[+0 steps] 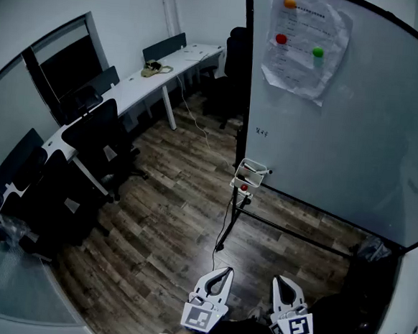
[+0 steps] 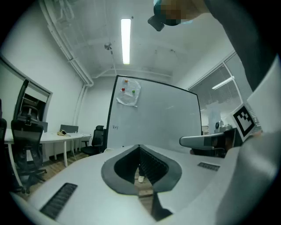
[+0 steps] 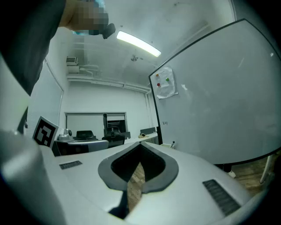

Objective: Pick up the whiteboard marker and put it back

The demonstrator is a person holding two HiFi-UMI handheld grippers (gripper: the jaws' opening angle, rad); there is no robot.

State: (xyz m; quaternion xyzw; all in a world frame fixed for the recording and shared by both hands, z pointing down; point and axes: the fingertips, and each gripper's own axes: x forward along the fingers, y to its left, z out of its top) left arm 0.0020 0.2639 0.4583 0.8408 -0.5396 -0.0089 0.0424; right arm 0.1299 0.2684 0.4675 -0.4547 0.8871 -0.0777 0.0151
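Observation:
A whiteboard [image 1: 355, 138] on a black stand rises ahead of me, and a small white tray [image 1: 251, 173] hangs at its lower left corner. A dark-tipped whiteboard marker [image 3: 174, 143] pokes up from that tray in the right gripper view; in the head view it is too small to make out. Both grippers are low and near me, well short of the tray. My left gripper [image 1: 223, 272] is shut with nothing in it, its tips [image 2: 139, 147] meeting. The right gripper [image 1: 281, 280] is also shut and empty, its tips [image 3: 140, 145] together.
A sheet of paper [image 1: 305, 46] is pinned to the board by three coloured magnets. A long white desk [image 1: 152, 81] and several black office chairs [image 1: 94, 143] line the left side. The board's black stand bar [image 1: 290, 234] and a cable [image 1: 226, 229] cross the wood floor.

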